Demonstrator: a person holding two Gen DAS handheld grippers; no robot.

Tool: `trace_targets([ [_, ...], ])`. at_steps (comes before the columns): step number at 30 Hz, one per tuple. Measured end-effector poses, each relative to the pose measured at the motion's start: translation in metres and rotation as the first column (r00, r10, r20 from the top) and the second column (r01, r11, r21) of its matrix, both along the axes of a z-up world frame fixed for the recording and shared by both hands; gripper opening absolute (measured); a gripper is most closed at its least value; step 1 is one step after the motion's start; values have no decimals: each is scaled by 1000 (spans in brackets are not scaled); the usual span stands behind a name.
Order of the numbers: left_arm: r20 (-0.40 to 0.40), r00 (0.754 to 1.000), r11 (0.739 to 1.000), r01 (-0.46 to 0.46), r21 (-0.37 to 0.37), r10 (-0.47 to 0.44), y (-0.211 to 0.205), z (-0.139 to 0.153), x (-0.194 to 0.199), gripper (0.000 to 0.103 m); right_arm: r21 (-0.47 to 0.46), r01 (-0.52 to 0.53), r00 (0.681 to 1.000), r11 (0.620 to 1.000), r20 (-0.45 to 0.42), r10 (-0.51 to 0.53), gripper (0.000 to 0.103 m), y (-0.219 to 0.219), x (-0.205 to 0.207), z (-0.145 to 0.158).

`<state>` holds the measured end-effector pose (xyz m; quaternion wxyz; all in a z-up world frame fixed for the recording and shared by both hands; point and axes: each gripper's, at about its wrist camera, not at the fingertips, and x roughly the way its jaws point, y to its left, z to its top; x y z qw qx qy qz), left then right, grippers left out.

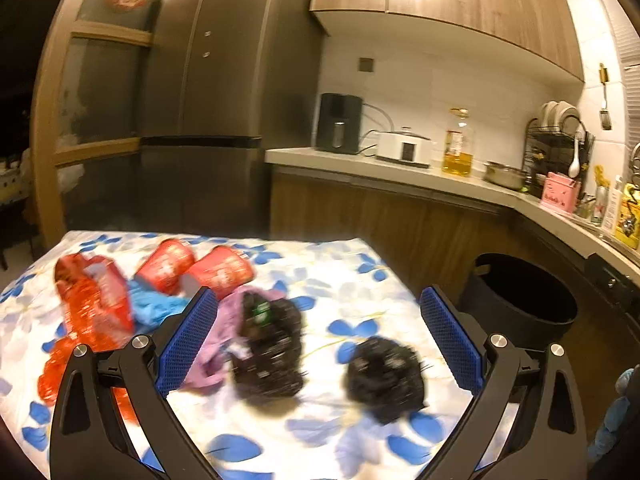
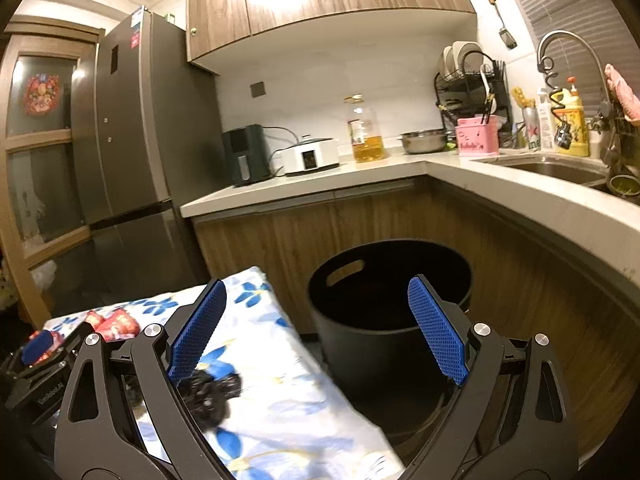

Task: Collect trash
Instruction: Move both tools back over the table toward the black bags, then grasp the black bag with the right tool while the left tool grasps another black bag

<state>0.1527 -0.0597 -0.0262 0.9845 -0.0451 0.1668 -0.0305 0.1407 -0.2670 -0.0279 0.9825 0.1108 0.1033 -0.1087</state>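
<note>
My left gripper (image 1: 318, 296) is open and empty above a table with a blue-flowered cloth (image 1: 340, 264). Between and below its fingers lie two crumpled black wrappers (image 1: 270, 350) (image 1: 386, 376), the left one beside a pink scrap (image 1: 224, 332). Red packets (image 1: 94, 300) and two red cups (image 1: 168, 266) (image 1: 222, 272) lie at the left with a blue scrap (image 1: 154, 304). A black bin (image 1: 524, 300) stands right of the table. My right gripper (image 2: 316, 292) is open and empty, over the table edge and the bin (image 2: 388, 300). One black wrapper (image 2: 210, 394) shows by its left finger.
A grey fridge (image 1: 212, 92) stands behind the table. A counter (image 1: 400, 170) runs along the wall with an air fryer (image 1: 339, 123), a white cooker (image 1: 404, 146), an oil bottle (image 1: 458, 144), a pot, a dish rack and a sink (image 2: 548, 168).
</note>
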Motion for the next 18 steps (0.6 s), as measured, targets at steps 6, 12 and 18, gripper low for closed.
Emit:
trace_targets([
  [6, -10, 1000, 1000, -26, -12, 26, 22, -8, -8, 97, 3, -50, 998, 999, -34, 50, 91, 21, 4, -13],
  [12, 7, 999, 999, -44, -26, 45, 35, -13, -15, 97, 35, -150, 986, 988, -69, 152, 91, 47, 18, -36],
  [18, 5, 998, 997, -70, -12, 70, 46, -18, -14, 97, 30, -217, 969, 976, -118, 219, 91, 79, 46, -62],
])
